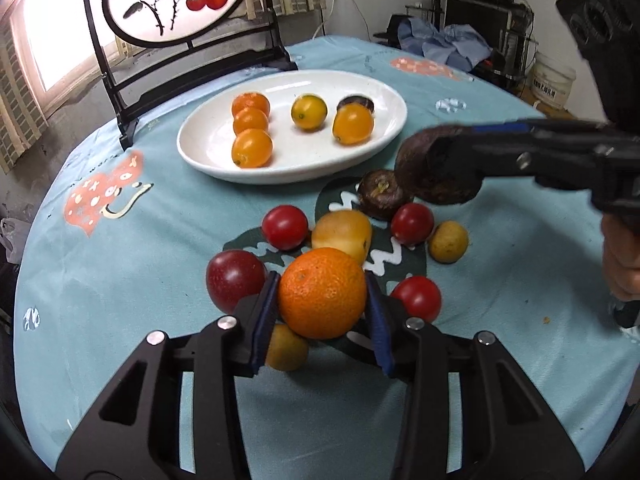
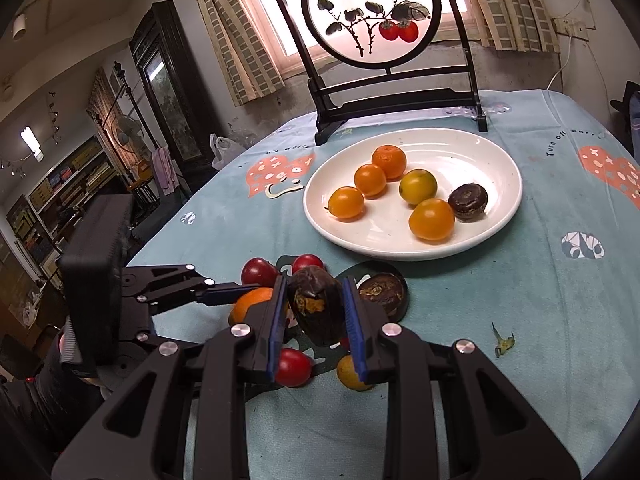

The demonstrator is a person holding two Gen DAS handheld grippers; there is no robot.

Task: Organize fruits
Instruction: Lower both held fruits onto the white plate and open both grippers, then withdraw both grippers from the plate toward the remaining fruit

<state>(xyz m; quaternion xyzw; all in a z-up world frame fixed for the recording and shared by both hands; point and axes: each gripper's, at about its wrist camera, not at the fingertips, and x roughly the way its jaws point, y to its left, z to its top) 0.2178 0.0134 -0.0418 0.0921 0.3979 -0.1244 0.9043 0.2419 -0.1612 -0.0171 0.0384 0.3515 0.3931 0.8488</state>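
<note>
My left gripper (image 1: 322, 300) is shut on an orange (image 1: 322, 293), held just above the fruit pile; it also shows in the right wrist view (image 2: 252, 302). My right gripper (image 2: 316, 312) is shut on a dark brown wrinkled fruit (image 2: 314, 304), lifted above the cloth; it shows in the left wrist view (image 1: 436, 168) too. A white oval plate (image 1: 384, 92) (image 2: 496, 184) holds several orange and yellow fruits and one dark fruit (image 2: 467, 201). Red tomatoes (image 1: 285, 227), a dark red plum (image 1: 234, 278), a yellow fruit (image 1: 343, 232) and another dark fruit (image 1: 380, 195) lie on the cloth.
The round table has a light blue printed cloth (image 1: 120, 280). A black-framed round painted screen (image 2: 372, 20) stands behind the plate. A small yellow-green scrap (image 2: 503, 340) lies on the cloth to the right. A small brownish fruit (image 1: 448, 241) sits at the pile's right.
</note>
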